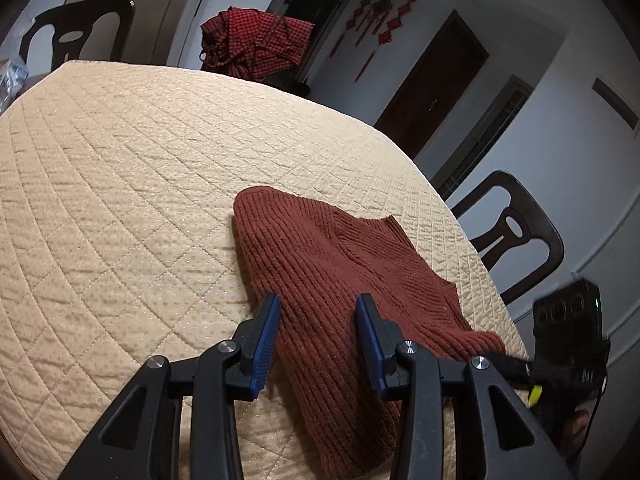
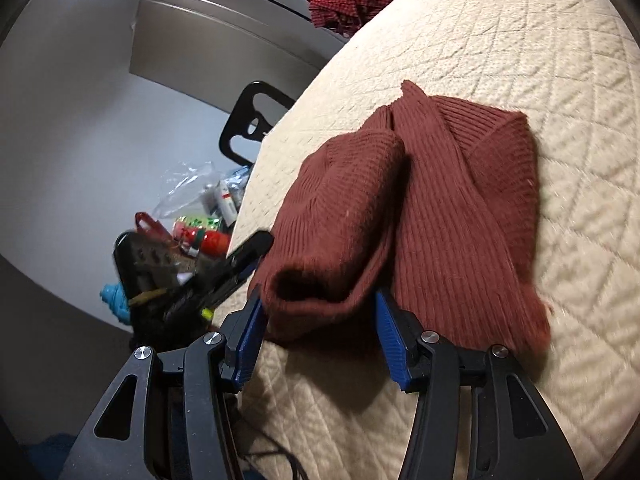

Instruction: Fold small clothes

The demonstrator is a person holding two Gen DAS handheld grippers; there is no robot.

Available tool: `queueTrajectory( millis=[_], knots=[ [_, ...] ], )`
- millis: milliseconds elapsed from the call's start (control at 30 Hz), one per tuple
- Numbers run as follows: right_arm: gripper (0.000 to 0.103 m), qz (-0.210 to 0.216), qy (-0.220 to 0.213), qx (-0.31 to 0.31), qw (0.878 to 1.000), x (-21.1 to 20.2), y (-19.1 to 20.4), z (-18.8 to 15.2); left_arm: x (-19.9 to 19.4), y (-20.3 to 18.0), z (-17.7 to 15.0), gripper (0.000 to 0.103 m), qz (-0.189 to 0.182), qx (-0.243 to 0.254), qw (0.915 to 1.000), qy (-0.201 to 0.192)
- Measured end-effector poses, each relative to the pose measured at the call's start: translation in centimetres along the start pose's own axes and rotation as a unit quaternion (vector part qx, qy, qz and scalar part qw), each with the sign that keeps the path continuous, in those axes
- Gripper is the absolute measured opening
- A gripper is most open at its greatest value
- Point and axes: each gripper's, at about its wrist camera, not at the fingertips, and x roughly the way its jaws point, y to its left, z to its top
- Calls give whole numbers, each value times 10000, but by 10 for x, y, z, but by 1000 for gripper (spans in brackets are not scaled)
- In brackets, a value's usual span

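Note:
A rust-red ribbed knit sweater [image 1: 340,248] lies partly folded on the cream quilted table cover [image 1: 120,160], close to the near right edge. My left gripper [image 1: 318,298] is open, its blue pads hovering over the sweater's near part without pressing it. In the right wrist view the sweater [image 2: 460,200] has a sleeve rolled over its left side. That roll's end sits between the blue pads of my right gripper [image 2: 318,292], which is open and not squeezing it. The sweater's near hem is hidden behind the fingers.
A red checked cloth [image 1: 256,44] hangs over something beyond the table's far edge. Dark chairs stand at the right [image 1: 516,240] and far left [image 1: 76,28]. Plastic bags and colourful clutter [image 2: 200,216] sit beside the table. The right hand's tool housing [image 1: 568,332] shows at the edge.

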Motion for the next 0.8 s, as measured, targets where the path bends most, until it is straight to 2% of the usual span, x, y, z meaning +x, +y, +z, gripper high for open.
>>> queueTrajectory(
  millis=[267, 333, 367, 467, 567, 667, 800],
  knots=[
    [53, -131, -179, 204, 9995, 11, -2, 18, 8, 2, -8, 42, 33, 123, 9999, 39],
    [39, -240, -303, 85, 9992, 10, 2, 18, 8, 1, -8, 42, 46, 151, 9999, 36],
    [25, -378, -323, 26, 9988, 9, 3, 19, 8, 0, -9, 42, 64, 178, 9998, 29],
    [18, -672, -319, -92, 9972, 9, 1, 20, 9, -3, -8, 42, 109, 252, 9996, 20],
    [17, -685, -466, -339, 9960, -1, 9, 19, 7, -12, -7, 42, 109, 332, 9994, 0],
    [17, -571, -826, -710, 9924, -28, 16, 16, 3, -25, -4, 42, -77, 506, 9987, -40],
    [16, -1026, -899, -613, 9887, -38, -7, 9, 6, -40, -6, 42, -213, 777, 9968, 2]
  ],
)
